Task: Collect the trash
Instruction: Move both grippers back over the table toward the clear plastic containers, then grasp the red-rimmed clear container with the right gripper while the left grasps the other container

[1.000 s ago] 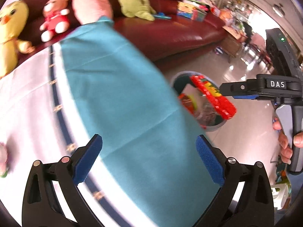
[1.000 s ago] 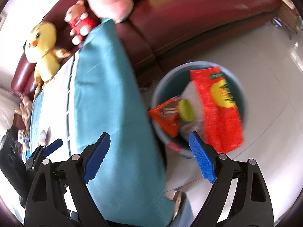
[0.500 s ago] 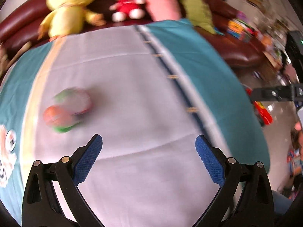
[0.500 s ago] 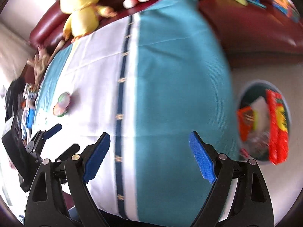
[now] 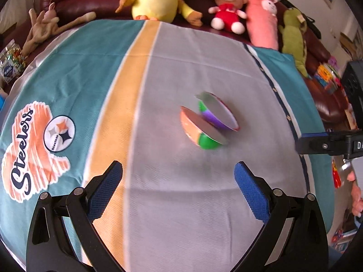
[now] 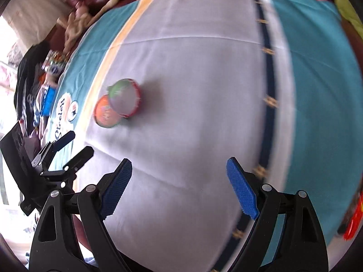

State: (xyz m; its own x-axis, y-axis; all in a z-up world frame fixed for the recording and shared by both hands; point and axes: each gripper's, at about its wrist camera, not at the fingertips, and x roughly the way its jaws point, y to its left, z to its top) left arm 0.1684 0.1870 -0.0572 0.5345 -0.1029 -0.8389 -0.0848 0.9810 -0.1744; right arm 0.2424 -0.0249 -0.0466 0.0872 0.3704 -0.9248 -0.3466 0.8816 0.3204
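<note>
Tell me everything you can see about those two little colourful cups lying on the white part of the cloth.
The two cups are small, round, shallow tubs, plastic by the look. One is orange with a green patch; the other shows green and purple with a red rim. Each has a flat pale foil-like top. They lie tipped on their sides, leaning together and overlapping, on the tablecloth and its white band. Nothing else touches them. The image is slightly blurred, so any print is unreadable.
</note>
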